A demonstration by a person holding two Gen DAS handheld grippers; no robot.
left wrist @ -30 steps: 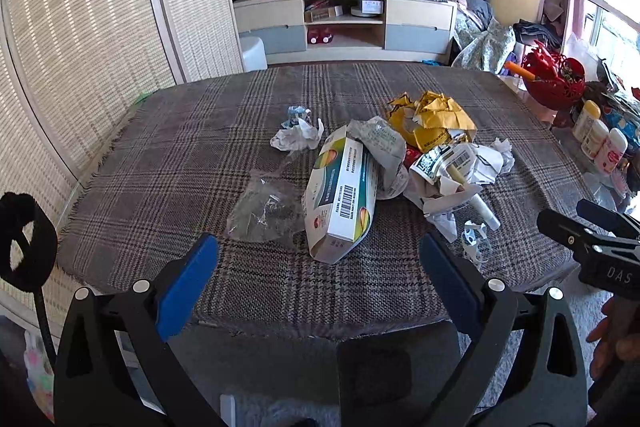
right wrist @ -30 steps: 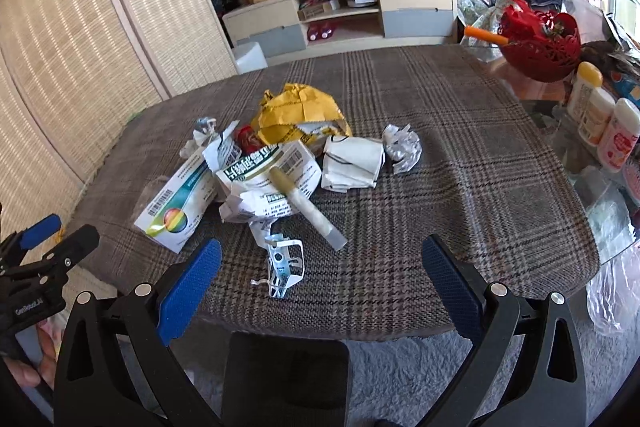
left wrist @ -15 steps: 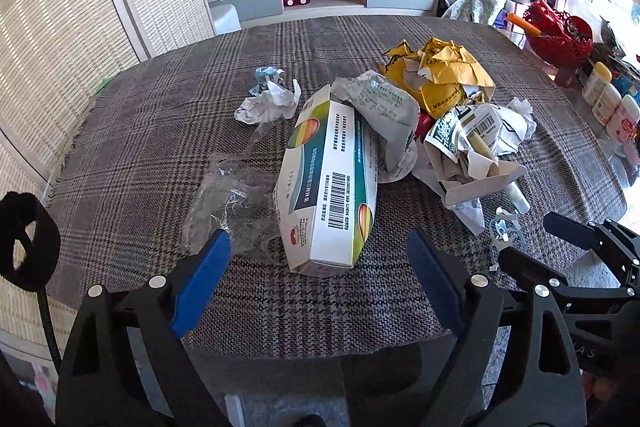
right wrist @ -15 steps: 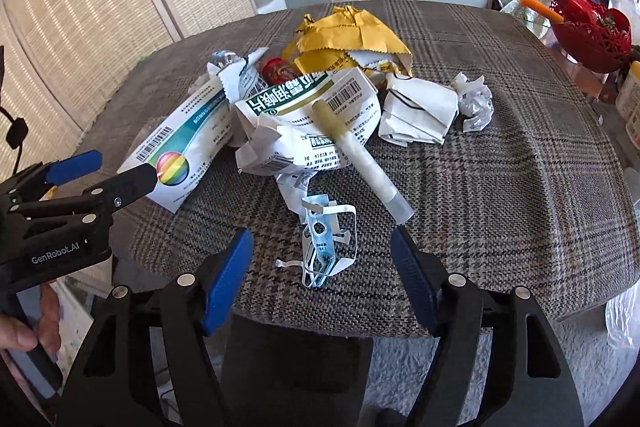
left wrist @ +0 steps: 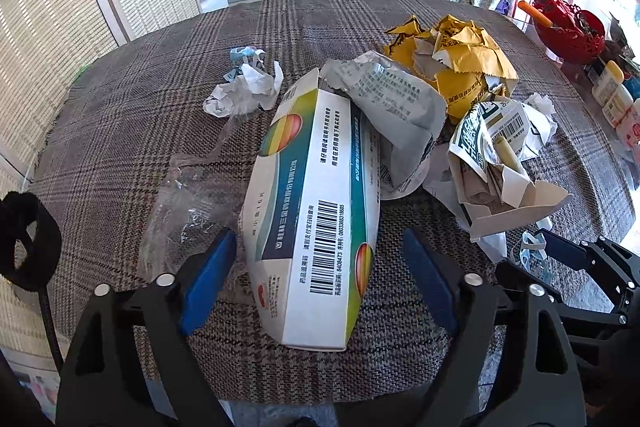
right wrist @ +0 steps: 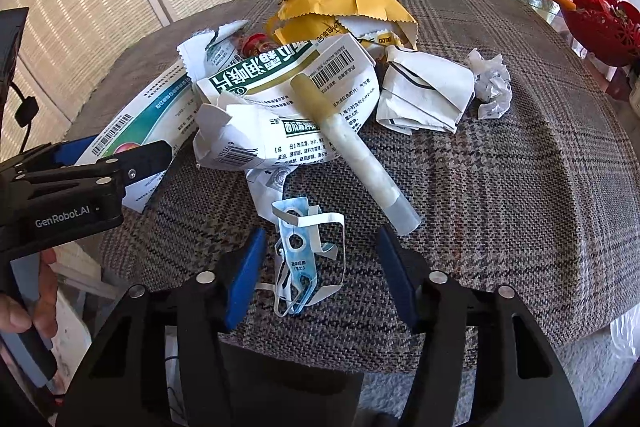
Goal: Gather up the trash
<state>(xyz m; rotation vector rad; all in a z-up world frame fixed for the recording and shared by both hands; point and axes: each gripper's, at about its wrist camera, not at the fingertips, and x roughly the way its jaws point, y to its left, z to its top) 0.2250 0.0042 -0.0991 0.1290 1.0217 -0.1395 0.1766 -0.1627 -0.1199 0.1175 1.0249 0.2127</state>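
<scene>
Spreading across the plaid counter (left wrist: 120, 131) is a heap of trash, most of it toward the near edge. Biggest is the box (left wrist: 316, 223), lying lengthwise with one end at the near edge and its far end under a grey wrapper (left wrist: 392, 115). Behind that is sitting a yellow envelope (right wrist: 352, 3), then a crumpled carton (right wrist: 288, 107) with a tube (right wrist: 352, 151) lying across it. Smallest is the blue mask (right wrist: 300, 259), flat by the near edge.

The left claw (left wrist: 316, 275) is closing around the box's near end, pads either side but not yet pressing, so it is gripping nothing so far. It looks best to be squeezing the box across its narrow faces and lifting slowly, since the wrapper resting on the far end may be dragging along, and the clear film (left wrist: 184, 211) beside the left pad could be getting pinched.

The right claw (right wrist: 320, 267) is also closing, the mask lying between its pads untouched. Being thin and flat, the mask probably needs the tips pressing down into the cloth, catching the body, not a loose strap.
</scene>
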